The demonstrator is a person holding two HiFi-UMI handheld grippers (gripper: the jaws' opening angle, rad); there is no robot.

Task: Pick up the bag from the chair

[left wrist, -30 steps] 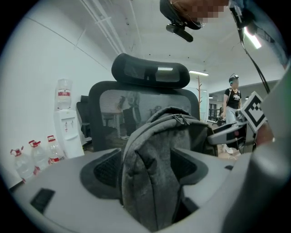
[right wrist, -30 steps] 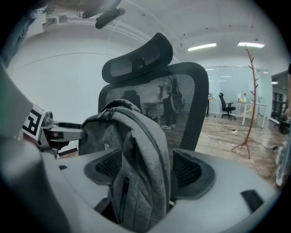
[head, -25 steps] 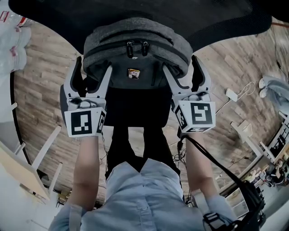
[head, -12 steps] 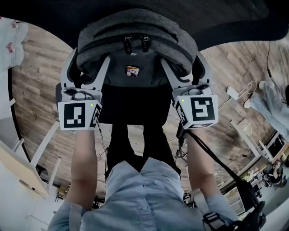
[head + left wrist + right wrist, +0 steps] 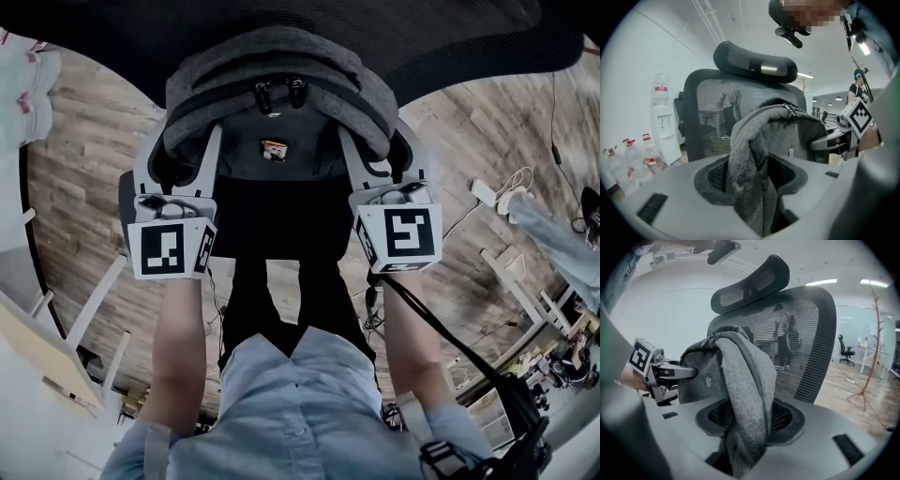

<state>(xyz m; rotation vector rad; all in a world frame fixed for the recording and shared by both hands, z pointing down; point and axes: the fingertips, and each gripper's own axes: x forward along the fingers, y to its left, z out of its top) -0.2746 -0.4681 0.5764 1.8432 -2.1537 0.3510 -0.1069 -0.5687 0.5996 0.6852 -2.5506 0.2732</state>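
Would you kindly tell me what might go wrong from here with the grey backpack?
The left gripper and right gripper each pinch only a fold of fabric on the grey backpack, so it may slip free under its weight. The office chair's mesh backrest stands close behind, so the bag might catch on it.

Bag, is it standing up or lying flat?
Standing up: the bag has zipper pulls on top; the left gripper and right gripper pinch its sides.

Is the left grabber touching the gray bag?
Touching. In the left gripper view, the left gripper has its jaws pinched on a fold of the bag.
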